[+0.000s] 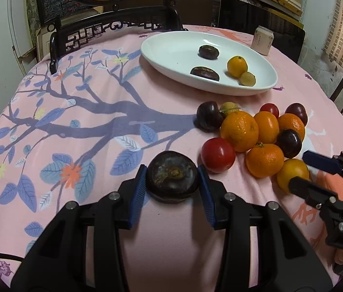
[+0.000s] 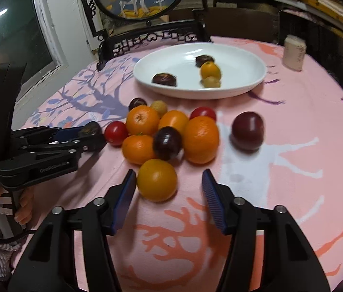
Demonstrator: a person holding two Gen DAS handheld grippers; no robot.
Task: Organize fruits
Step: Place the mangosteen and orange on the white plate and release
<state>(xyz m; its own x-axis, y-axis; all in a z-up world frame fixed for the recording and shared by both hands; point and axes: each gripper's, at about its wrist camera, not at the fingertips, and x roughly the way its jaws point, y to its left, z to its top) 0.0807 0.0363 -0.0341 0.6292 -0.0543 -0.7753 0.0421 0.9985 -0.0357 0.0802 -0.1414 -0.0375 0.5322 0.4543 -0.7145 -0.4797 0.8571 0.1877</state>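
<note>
Left wrist view showed my left gripper (image 1: 172,182) clamped on a dark water chestnut (image 1: 172,176), both blue pads pressed against its sides, low over the pink floral tablecloth (image 1: 74,126). At about one o'clock from it lay the fruit pile: a red cherry tomato (image 1: 217,155) nearest, then a large orange (image 1: 239,131), a mandarin (image 1: 264,160) and a dark plum (image 1: 289,143) packed together and touching. Another dark plum (image 1: 209,118) sat at the pile's ten o'clock edge, with a small yellowish fruit (image 1: 230,108) just behind it. Farther off at twelve o'clock the white oval plate (image 1: 171,48) held two water chestnuts (image 1: 208,51), a small yellow-orange citrus (image 1: 237,66) and a pale round fruit (image 1: 247,79) touching it. A pale can (image 1: 262,40) stood beyond the plate at one o'clock.

From the right wrist view, my right gripper (image 2: 169,189) had its fingers spread apart around a yellow-orange citrus (image 2: 157,180); the left pad was just beside the fruit, possibly touching, while the right pad stood clear of it. That fruit lay at the six o'clock edge of the pile. A lone reddish plum (image 2: 247,130) rested apart from the heap at its three o'clock side, slightly blurred. My left gripper (image 2: 91,133) appeared at nine o'clock, gripping the chestnut.
</note>
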